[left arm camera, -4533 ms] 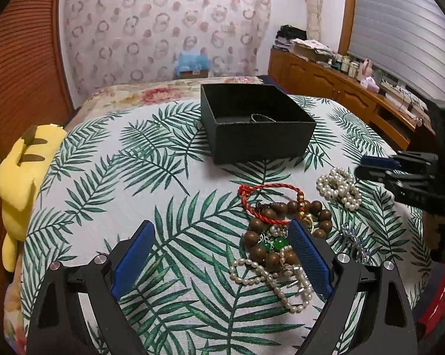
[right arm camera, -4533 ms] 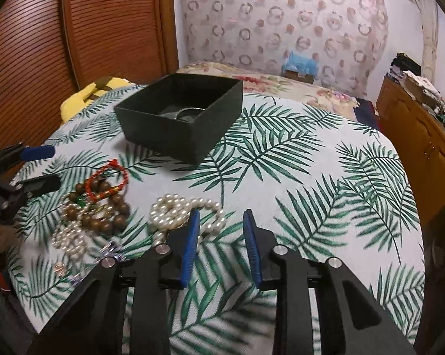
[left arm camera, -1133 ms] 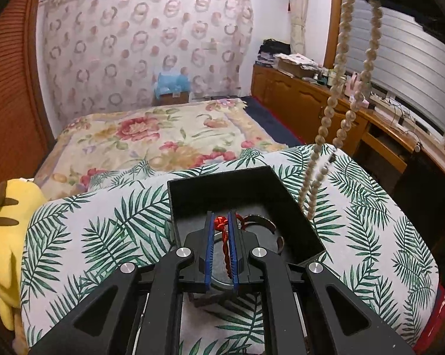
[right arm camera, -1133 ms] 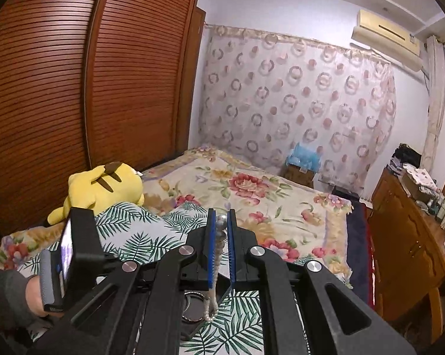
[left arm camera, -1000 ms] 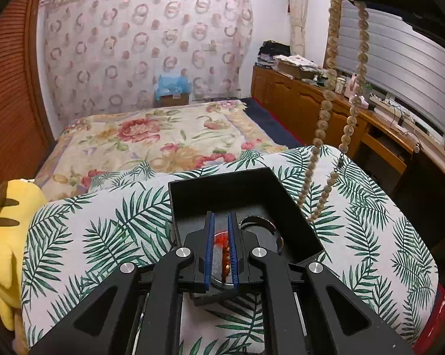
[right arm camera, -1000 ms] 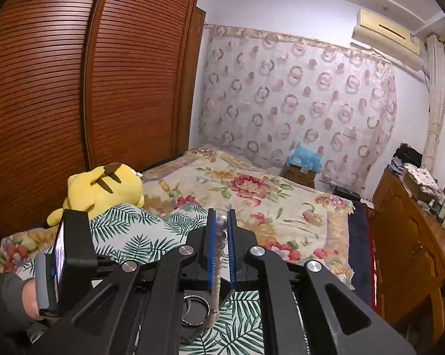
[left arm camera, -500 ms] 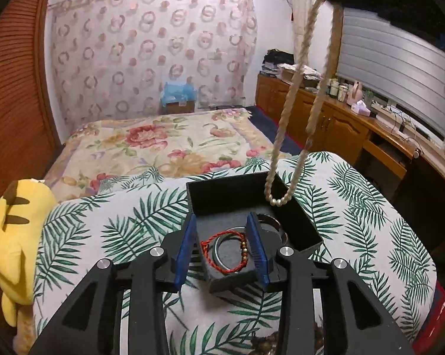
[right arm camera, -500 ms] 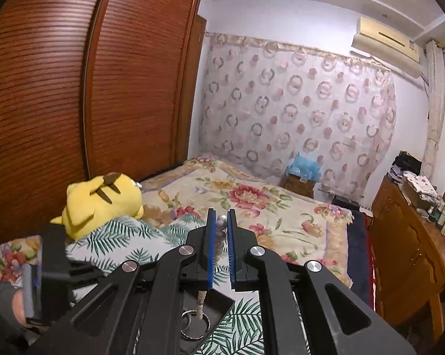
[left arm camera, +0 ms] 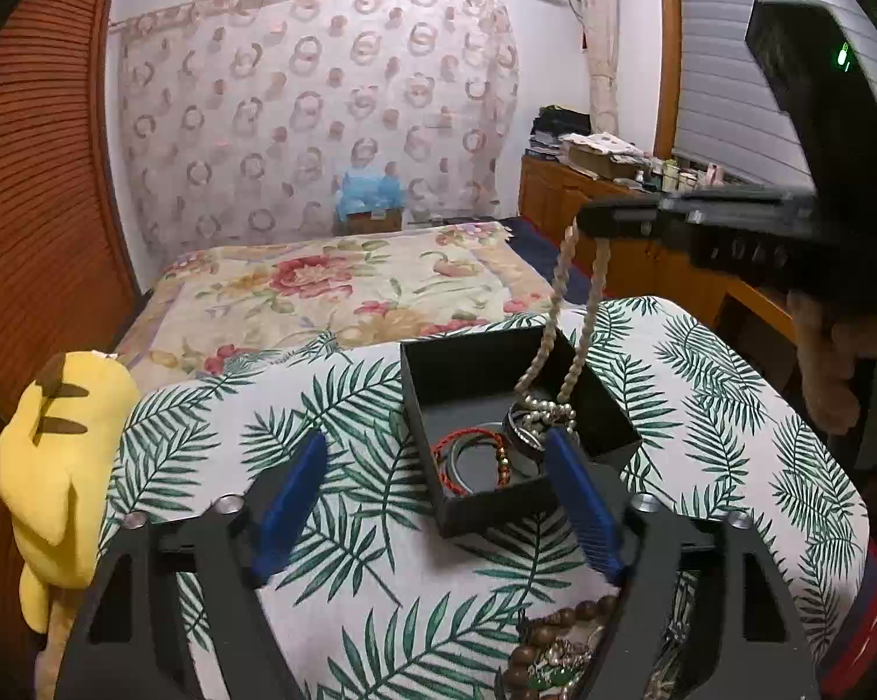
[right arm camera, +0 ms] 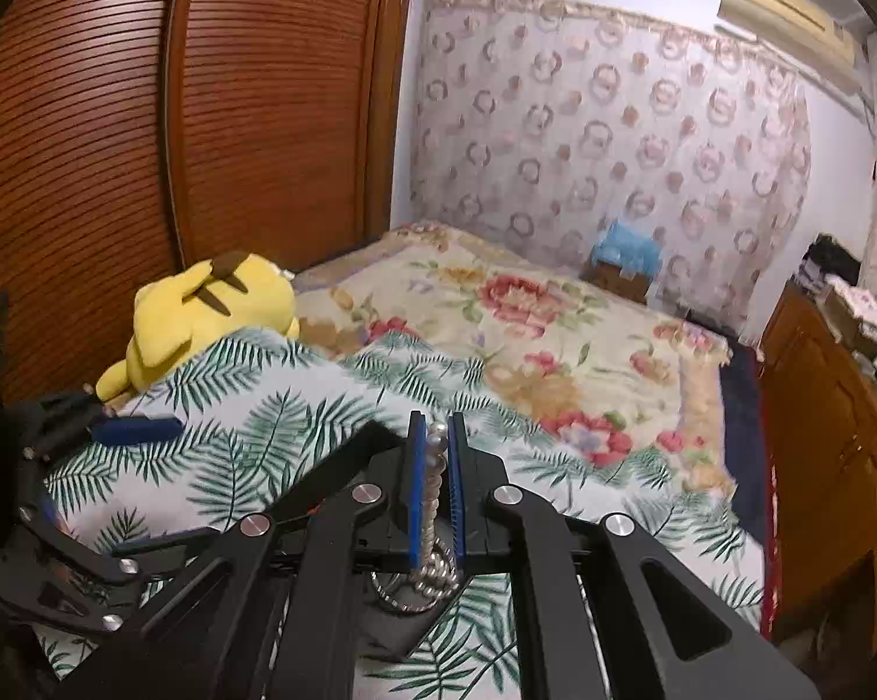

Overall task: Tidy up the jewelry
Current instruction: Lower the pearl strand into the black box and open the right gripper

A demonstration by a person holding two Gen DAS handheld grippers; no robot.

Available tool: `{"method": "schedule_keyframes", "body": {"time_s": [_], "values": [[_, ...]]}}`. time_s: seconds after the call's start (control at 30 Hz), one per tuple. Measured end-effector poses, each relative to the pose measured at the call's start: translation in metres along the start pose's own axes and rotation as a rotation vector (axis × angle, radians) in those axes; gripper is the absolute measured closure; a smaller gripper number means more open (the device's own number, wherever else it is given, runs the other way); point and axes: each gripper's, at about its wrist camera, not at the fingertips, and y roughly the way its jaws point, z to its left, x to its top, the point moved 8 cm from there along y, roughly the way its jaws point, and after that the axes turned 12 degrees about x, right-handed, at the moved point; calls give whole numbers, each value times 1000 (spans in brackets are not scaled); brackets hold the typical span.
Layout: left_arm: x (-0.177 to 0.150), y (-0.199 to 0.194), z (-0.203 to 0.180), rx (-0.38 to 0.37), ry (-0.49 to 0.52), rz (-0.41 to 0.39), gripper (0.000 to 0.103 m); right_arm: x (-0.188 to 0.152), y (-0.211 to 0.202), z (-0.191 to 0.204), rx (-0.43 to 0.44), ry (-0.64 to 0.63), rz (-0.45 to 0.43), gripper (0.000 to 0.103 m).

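A black open box (left arm camera: 604,414) stands on the leaf-print cloth. In it lie a red cord bracelet (left arm camera: 447,455) and a metal bangle (left arm camera: 523,437). My right gripper (right arm camera: 433,449) is shut on a pearl necklace (left arm camera: 558,315); it shows above the box in the left wrist view (left arm camera: 607,219). The necklace hangs down with its lower end piled in the box. My left gripper (left arm camera: 438,501) is open and empty, just in front of the box. A heap of wooden beads and other jewelry (left arm camera: 561,641) lies near the front edge.
A yellow plush toy (left arm camera: 59,455) lies at the cloth's left edge. A floral bed (left arm camera: 333,291) is behind, wooden wardrobe doors (right arm camera: 146,146) stand on the left, and a wooden dresser (left arm camera: 625,233) stands on the right.
My left gripper opened, left the red bracelet in the box and drew back. My right gripper lowered the pearl necklace, so its end now rests in the box.
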Motion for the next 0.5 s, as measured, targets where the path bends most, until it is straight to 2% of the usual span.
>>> {"method": "schedule_keyframes", "body": {"time_s": [0.2, 0.5], "values": [[-8, -8, 2, 8, -14, 1, 21, -23, 12, -2, 20, 37, 28, 94], [-17, -17, 3, 17, -24, 1, 21, -35, 14, 1, 31, 42, 41, 94]]}}
